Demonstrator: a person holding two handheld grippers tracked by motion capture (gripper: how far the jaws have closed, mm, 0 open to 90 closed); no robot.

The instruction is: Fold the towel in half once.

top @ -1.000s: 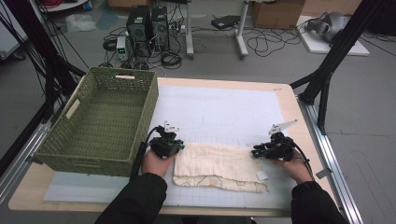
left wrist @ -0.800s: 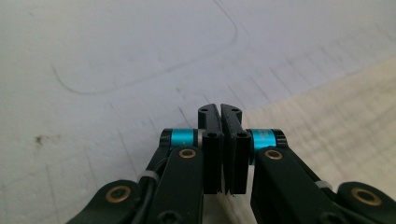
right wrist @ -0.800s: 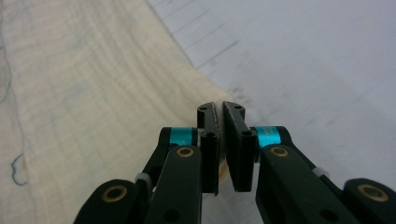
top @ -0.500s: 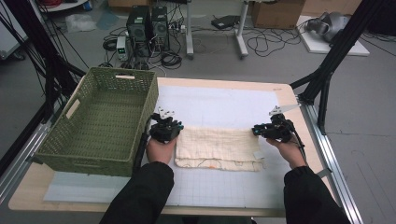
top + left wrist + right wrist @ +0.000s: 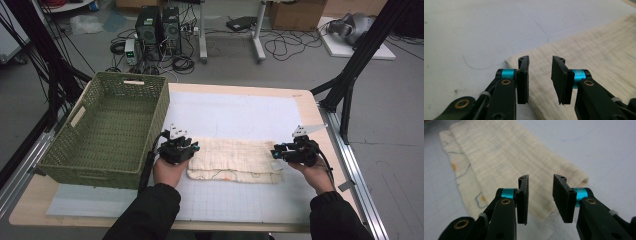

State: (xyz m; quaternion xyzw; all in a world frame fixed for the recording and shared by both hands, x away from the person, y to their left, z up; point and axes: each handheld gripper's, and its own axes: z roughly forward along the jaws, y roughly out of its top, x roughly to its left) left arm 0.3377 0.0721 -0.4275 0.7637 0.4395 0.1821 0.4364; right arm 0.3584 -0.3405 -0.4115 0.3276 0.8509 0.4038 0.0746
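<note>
Both grippers have let go of the folded cream cloth (image 5: 234, 160) since the earlier frame, their jaws having just been opening. Low in the high view's centre the cloth lies flat on the tabletop (image 5: 240, 107), right of the green basket (image 5: 112, 127). Left gripper (image 5: 192, 146) and right gripper (image 5: 274, 151) hang spread at its ends, nothing between them.

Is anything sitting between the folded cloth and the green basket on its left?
Nothing visible except the left gripper, which hovers with open jaws at the cloth's left end, on the basket side. The mat between them carries no other object.
</note>
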